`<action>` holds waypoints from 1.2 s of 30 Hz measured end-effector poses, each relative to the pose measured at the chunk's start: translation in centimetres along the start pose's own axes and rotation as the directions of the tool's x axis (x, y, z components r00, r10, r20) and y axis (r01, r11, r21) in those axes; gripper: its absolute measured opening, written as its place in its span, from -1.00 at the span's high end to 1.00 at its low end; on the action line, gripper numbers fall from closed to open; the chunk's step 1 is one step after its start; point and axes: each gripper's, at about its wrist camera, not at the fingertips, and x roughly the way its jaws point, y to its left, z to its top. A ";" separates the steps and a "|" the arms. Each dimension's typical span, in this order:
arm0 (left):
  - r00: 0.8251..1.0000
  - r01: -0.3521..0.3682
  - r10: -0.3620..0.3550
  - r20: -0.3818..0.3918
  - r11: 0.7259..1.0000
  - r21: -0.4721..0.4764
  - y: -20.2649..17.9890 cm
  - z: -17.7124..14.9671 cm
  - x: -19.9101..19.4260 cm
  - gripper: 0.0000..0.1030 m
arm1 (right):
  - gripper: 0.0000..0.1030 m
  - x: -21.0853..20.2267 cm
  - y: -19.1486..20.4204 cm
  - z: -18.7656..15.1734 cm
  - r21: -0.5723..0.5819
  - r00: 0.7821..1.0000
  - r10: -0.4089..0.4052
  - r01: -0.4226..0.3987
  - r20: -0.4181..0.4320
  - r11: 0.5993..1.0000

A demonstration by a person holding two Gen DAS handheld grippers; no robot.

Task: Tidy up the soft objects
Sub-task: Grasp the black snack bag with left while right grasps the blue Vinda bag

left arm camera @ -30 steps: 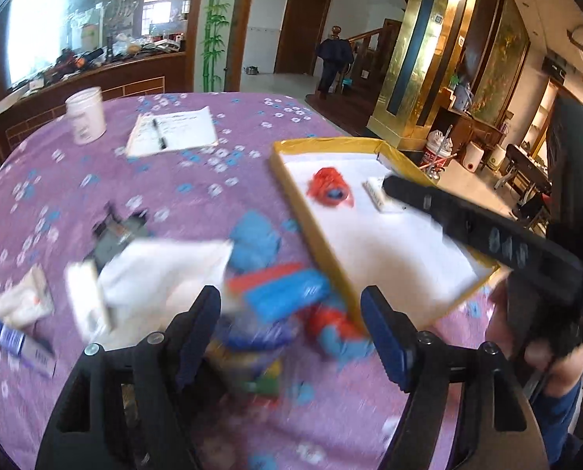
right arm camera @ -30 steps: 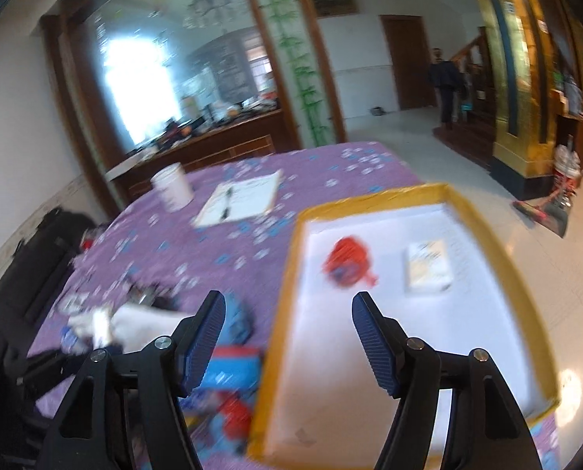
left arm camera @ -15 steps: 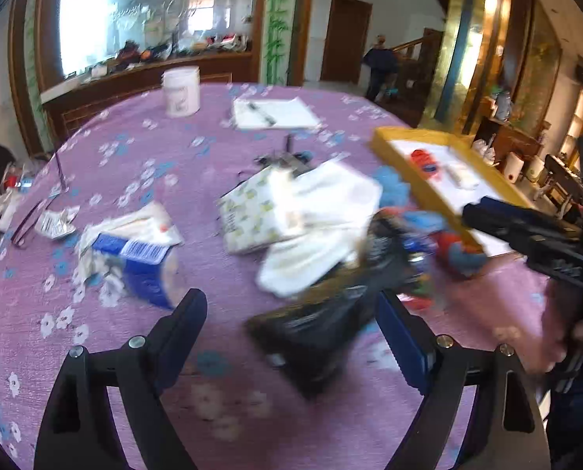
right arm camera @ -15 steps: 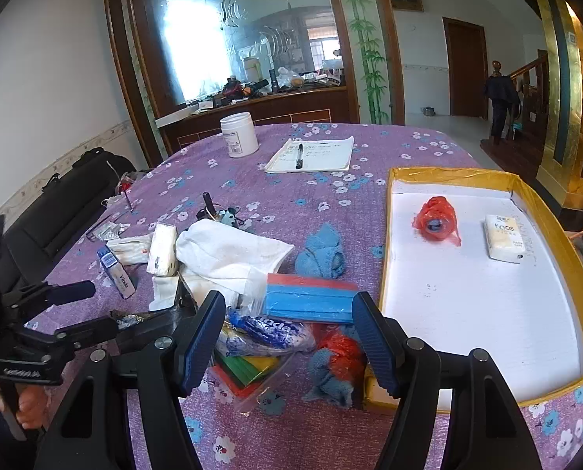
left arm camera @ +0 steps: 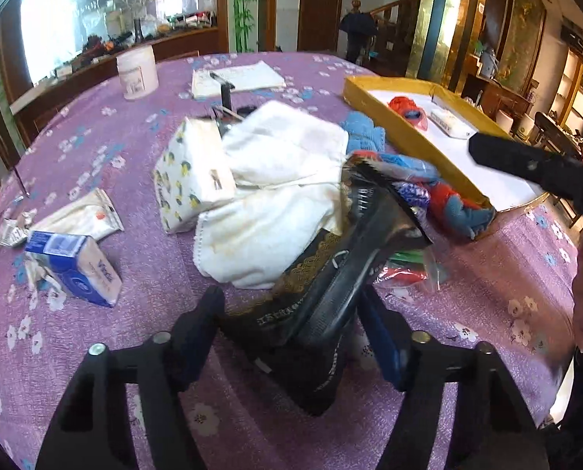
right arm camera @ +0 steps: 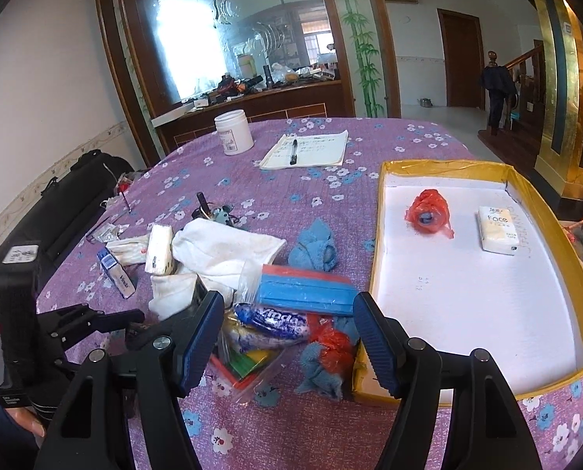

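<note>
Left gripper [left arm camera: 291, 337] jaws have just been closing, black pouch [left arm camera: 330, 274] between them at the near edge of the pile; can't tell if the pads press it yet. Right gripper [right arm camera: 287, 337] jaws spread, empty, above the tissue packs and blue cloth [right arm camera: 315, 244] beside the yellow tray [right arm camera: 542, 192].
</note>
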 end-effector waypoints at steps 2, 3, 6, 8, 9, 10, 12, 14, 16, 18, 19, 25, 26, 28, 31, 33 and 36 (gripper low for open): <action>1.000 -0.009 0.009 0.019 1.000 0.006 0.2 -0.4 -1.0 -0.06 | -0.41 0.3 0.3 -0.1 -0.006 1.000 0.015 -0.015 -0.015 1.000; 1.000 -0.007 0.007 0.021 1.000 0.001 0.6 -0.6 -1.4 -0.03 | -0.41 0.5 0.5 -0.2 -0.019 0.999 0.019 -0.020 -0.026 1.000; 1.000 -0.020 0.020 0.022 1.000 -0.009 1.7 -1.1 -2.5 -0.03 | -0.44 1.4 1.6 -0.5 -0.063 0.996 0.052 -0.056 -0.072 0.996; 0.999 -0.036 0.037 0.019 0.999 -0.014 2.4 -1.5 -3.0 -0.03 | -0.44 2.3 2.6 -0.6 -0.093 0.991 0.078 -0.088 -0.110 0.992; 0.999 -0.042 0.042 0.015 0.999 -0.024 2.9 -1.9 -3.3 -0.03 | -0.44 3.0 3.1 -0.7 -0.115 0.987 0.083 -0.099 -0.138 0.988; 0.999 -0.045 0.045 0.013 0.999 -0.030 3.3 -2.1 -3.4 -0.03 | -0.44 3.5 3.5 -0.7 -0.134 0.986 0.076 -0.096 -0.148 0.986; 0.999 -0.049 0.049 0.004 0.998 -0.050 4.1 -2.6 -3.6 -0.03 | -0.44 4.7 4.2 -0.5 -0.192 0.986 0.032 -0.064 -0.165 0.979; 0.999 -0.044 0.044 -0.003 0.997 -0.065 4.7 -2.9 -3.5 -0.05 | -0.44 5.7 4.4 -0.2 -0.224 0.983 0.002 -0.043 -0.181 0.974; 0.999 -0.044 0.044 -0.009 0.997 -0.068 5.1 -3.0 -3.3 -0.12 | -0.44 7.1 4.4 0.1 -0.249 0.975 -0.015 -0.042 -0.221 0.968; 0.999 -0.054 0.054 -0.006 0.995 -0.079 5.2 -3.0 -3.1 -0.25 | -0.44 8.4 4.3 -0.1 -0.284 0.966 -0.059 -0.015 -0.251 0.959; 0.999 -0.055 0.054 -0.008 0.995 -0.084 5.3 -3.0 -3.0 -0.29 | -0.44 8.6 4.2 -0.3 -0.286 0.965 -0.065 -0.011 -0.256 0.958; 0.998 -0.051 0.048 -0.028 0.993 -0.104 5.5 -1.9 -1.9 -0.59 | -0.21 7.4 4.6 -0.9 -0.238 0.969 0.006 -0.067 -0.248 0.969; 0.998 -0.051 0.048 -0.034 0.993 -0.102 5.5 -1.8 -1.7 -0.59 | -0.14 6.8 4.8 -1.1 -0.228 0.969 0.030 -0.088 -0.244 0.970; 0.998 -0.052 0.049 -0.032 0.994 -0.098 5.2 -1.7 -1.3 -0.56 | 0.02 5.8 5.5 -1.3 -0.223 0.972 0.059 -0.112 -0.228 0.968; 0.998 -0.049 0.045 -0.054 0.995 -0.087 4.8 -1.9 -0.7 0.45 | 0.07 5.0 5.8 -1.5 -0.197 0.970 0.100 -0.144 -0.220 0.970; 0.997 -0.064 0.061 -0.040 0.995 -0.079 4.6 -1.9 -1.0 0.52 | 0.07 4.8 6.0 -1.8 -0.205 0.972 0.095 -0.140 -0.216 0.969; 0.998 -0.054 0.052 -0.029 0.995 -0.085 4.7 -2.0 -1.6 0.53 | 0.03 4.5 6.8 -2.2 -0.256 0.971 0.097 -0.153 -0.219 0.955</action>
